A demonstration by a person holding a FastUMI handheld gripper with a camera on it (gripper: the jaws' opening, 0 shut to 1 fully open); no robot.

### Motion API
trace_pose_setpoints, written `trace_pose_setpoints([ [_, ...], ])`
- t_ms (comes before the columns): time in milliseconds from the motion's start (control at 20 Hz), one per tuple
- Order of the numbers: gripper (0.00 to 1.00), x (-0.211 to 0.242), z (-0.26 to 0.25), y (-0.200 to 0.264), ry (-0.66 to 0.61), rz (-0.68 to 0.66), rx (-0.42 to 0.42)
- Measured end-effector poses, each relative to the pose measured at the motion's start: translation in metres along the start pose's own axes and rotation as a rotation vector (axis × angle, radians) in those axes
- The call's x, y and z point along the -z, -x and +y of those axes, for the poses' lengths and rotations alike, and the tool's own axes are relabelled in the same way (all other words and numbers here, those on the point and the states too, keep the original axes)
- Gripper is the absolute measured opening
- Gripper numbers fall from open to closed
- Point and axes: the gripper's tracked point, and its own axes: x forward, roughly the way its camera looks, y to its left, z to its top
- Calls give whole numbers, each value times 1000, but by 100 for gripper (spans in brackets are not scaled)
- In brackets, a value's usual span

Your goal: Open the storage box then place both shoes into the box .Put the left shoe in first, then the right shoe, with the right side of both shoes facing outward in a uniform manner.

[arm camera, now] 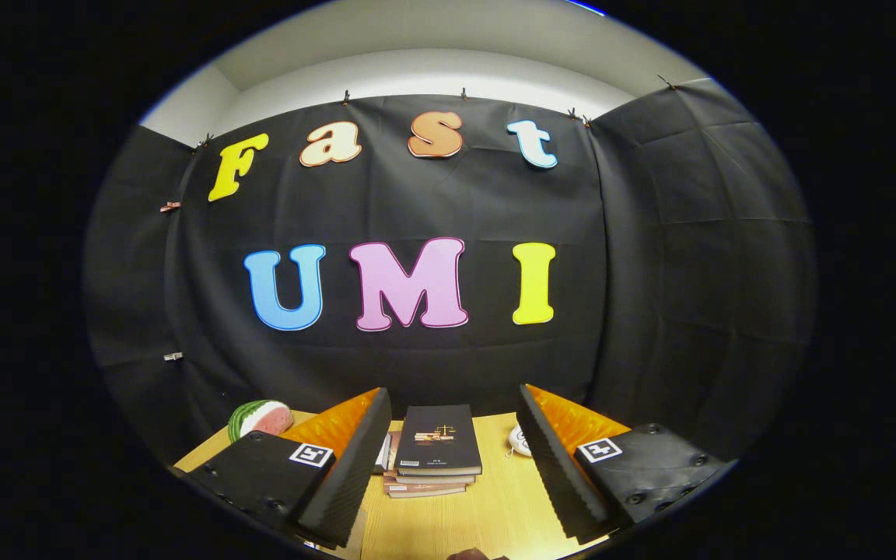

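Table (495, 505): pale wood-grain top, running from the fingers back to the booth wall. Wall (650, 272): black cloth, creased, pinned up by small clips along its top edge; a white wall and ceiling showed above it.

Gripper (448, 467): fingers spread wide apart, gripping nothing, held above the table.

Books (436, 451): a stack lay on the table between the fingers and just ahead of them, a dark-covered book on top bearing a small gold emblem; the lower books sat slightly askew, their edges showing below and to the left.

Watermelon slice (260, 418): green-striped rind, red flesh, on the table beyond the left finger, near the wall.

White object (519, 440): small and rounded, on the table just beside the right finger, mostly hidden behind it; its kind could not be told.

Dark rounded shape (470, 554): at the near table edge, cut off; unidentifiable.

Storage box and shoes: location could not be told from this view.
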Motion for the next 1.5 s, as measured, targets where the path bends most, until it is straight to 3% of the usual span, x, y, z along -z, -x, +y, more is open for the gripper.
trace_pose_setpoints([
  [300,98,28,-9,13,68,27,-25],
  [650,98,58,-15,23,79,74,-110],
  [1200,98,41,2,69,32,58,-80],
  [1500,97,36,13,108,81,46,-47],
])
